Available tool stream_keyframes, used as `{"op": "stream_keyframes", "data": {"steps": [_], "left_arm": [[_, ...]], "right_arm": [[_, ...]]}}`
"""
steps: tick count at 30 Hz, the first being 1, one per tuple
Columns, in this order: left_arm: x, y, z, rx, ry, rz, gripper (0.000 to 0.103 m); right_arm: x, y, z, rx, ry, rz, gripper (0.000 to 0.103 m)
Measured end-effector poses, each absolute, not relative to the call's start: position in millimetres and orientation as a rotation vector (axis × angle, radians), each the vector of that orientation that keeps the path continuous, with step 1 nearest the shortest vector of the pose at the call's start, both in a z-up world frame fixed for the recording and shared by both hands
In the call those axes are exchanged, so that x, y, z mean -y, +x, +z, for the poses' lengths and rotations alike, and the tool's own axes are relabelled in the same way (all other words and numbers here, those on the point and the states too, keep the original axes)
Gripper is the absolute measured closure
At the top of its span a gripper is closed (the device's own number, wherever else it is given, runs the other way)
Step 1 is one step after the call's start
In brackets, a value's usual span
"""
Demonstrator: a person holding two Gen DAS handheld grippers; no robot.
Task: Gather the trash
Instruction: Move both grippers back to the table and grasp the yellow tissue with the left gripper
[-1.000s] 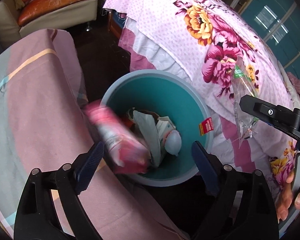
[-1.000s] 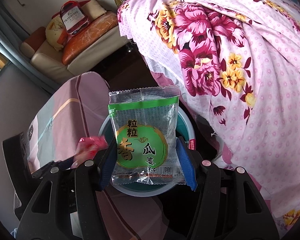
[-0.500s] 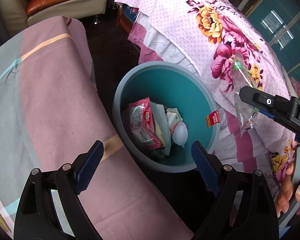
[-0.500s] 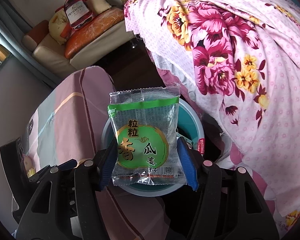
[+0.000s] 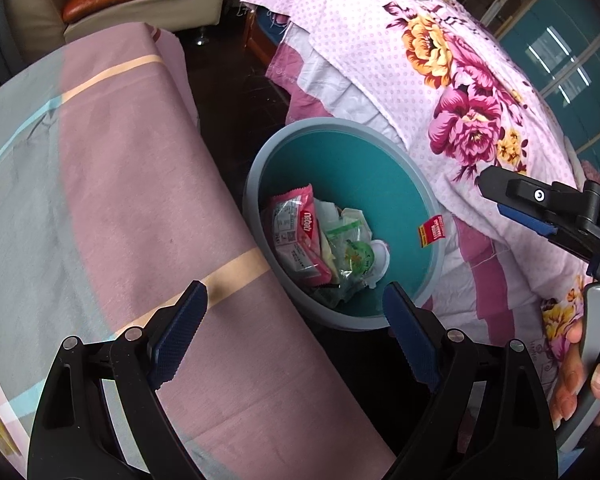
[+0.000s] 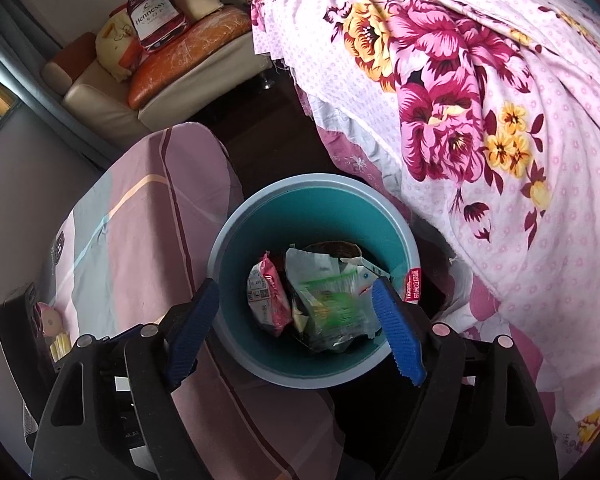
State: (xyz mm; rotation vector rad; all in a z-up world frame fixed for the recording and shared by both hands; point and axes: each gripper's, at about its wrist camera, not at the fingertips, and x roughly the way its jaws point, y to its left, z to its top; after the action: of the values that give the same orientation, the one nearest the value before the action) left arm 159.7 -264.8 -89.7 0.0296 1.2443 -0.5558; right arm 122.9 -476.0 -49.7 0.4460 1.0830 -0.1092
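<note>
Hovering over the bin (image 6: 312, 190), right gripper (image 6: 296, 328) spread wide and holding nothing, jaws just opened further with no wrapper between the pads, only the bin's mouth seen through the gap; green packet (image 6: 332, 304) lying loose inside, below and slightly right of that gripper's midline, blurred, long axis hard to tell. Lying beside it to the left, pink wrapper (image 6: 270, 300), long axis running up and away along the bin wall, with crumpled pale paper and clear film tucked behind, and a white round lid showing only from the left wrist. Sitting ahead and to the right of the left gripper (image 5: 296, 332), the same bin (image 5: 380, 320), that gripper likewise spread and empty, with its left finger over the striped bed cover (image 5: 120, 200). Reaching in from the right edge there, the right gripper (image 5: 512, 204), nearer the bin's mouth than the left. Draping the bed on the bin's far side, floral quilt (image 6: 480, 100), no loose trash visible on either cover, so next pickup likely lying out of frame
</note>
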Motion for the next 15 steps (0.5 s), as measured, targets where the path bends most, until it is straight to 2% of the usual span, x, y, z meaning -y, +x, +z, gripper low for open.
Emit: {"op": "stream_keyframes", "data": {"steps": [15], "left_arm": [[229.9, 143.9, -74.3, -1.226, -0.005, -0.522, 0.013]], "right_arm": [[438.8, 107.2, -39.5, -1.109, 0.402, -0.082, 0.026]]}}
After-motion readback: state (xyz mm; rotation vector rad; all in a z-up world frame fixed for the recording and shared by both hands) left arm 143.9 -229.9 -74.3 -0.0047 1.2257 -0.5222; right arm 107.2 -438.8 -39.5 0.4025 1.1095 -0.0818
